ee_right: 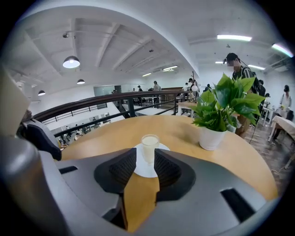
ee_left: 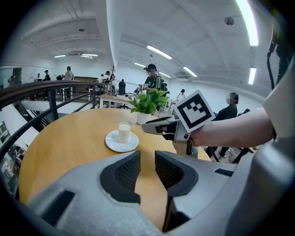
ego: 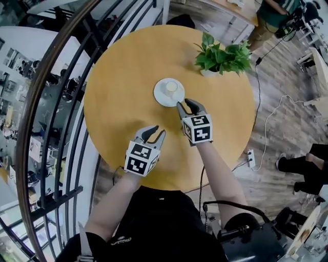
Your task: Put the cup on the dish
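A small glass cup (ego: pixel 171 88) of pale liquid stands upright on a white dish (ego: pixel 160 97) near the middle of the round wooden table (ego: pixel 118 92). My right gripper (ego: pixel 185 105) hovers just short of the dish, pointing at it, its jaws narrowly apart with nothing between them. In the right gripper view the cup (ee_right: pixel 149 147) and dish (ee_right: pixel 166 146) sit beyond the fingertips, apart from them. My left gripper (ego: pixel 155 132) hangs over the near part of the table, jaws slightly apart and empty. The left gripper view shows the cup (ee_left: pixel 124 132), the dish (ee_left: pixel 120 145) and the right gripper (ee_left: pixel 154 126) beside them.
A potted green plant (ego: pixel 220 56) stands on the table's far right, close behind the dish. A dark metal railing (ego: pixel 51 102) curves along the left of the table. A person (ego: pixel 271 15) stands beyond the table, and cables lie on the floor to the right.
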`<state>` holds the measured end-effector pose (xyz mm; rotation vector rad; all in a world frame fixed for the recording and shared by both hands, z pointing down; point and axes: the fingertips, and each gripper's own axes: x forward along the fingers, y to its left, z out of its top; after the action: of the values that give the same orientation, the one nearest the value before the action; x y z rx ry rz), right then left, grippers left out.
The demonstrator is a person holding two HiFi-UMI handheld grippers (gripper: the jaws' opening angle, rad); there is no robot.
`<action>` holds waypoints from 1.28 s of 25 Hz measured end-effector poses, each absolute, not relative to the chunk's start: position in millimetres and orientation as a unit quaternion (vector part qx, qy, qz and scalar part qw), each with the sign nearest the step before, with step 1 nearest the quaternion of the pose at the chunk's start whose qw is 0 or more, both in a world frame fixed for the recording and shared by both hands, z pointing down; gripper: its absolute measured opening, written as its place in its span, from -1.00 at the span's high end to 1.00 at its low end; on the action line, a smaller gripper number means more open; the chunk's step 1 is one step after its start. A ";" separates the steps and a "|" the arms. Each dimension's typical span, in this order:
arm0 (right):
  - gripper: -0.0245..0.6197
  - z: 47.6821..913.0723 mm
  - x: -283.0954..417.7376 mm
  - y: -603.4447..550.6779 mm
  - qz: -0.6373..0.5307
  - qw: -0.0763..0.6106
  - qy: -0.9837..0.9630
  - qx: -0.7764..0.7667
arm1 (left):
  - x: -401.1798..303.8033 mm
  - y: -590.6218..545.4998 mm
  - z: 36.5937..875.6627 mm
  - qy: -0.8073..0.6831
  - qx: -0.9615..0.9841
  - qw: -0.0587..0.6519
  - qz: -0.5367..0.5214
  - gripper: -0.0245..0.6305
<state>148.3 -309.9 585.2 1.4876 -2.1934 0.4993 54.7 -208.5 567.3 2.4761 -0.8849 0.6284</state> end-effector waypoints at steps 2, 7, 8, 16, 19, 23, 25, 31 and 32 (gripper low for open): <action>0.56 568.3 143.5 -299.6 0.175 0.206 -0.803 0.530 | 57.2 -210.1 554.2 -0.318 0.898 0.210 0.219 0.62; 0.65 521.4 129.1 -274.0 0.166 0.166 -0.823 0.517 | 58.9 -216.1 515.7 -0.322 0.908 0.181 0.196 0.62; 0.67 512.2 127.2 -269.0 0.164 0.157 -0.826 0.516 | 58.5 -216.1 509.7 -0.323 0.909 0.177 0.193 0.62; 0.76 441.7 119.5 -237.3 0.142 0.102 -0.838 0.517 | 58.7 -221.2 453.1 -0.326 0.920 0.141 0.163 0.62; 0.76 421.1 119.4 -223.0 0.141 0.086 -0.839 0.519 | 60.5 -218.9 431.9 -0.323 0.925 0.126 0.155 0.62; 0.78 404.3 121.5 -217.6 0.136 0.077 -0.836 0.526 | 63.1 -219.8 410.8 -0.317 0.931 0.110 0.146 0.62; 0.78 399.3 122.4 -217.4 0.132 0.076 -0.837 0.525 | 65.3 -221.2 401.9 -0.317 0.932 0.102 0.142 0.62; 0.79 392.6 123.2 -219.5 0.123 0.077 -0.840 0.523 | 69.0 -227.5 393.8 -0.321 0.933 0.084 0.140 0.62; 0.79 392.0 122.3 -219.6 0.122 0.077 -0.840 0.522 | 68.5 -227.8 393.7 -0.321 0.933 0.084 0.141 0.62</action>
<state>122.3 -219.6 392.0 1.5649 -2.5176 0.3642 68.5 -227.8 393.7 2.7834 -0.9585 0.4193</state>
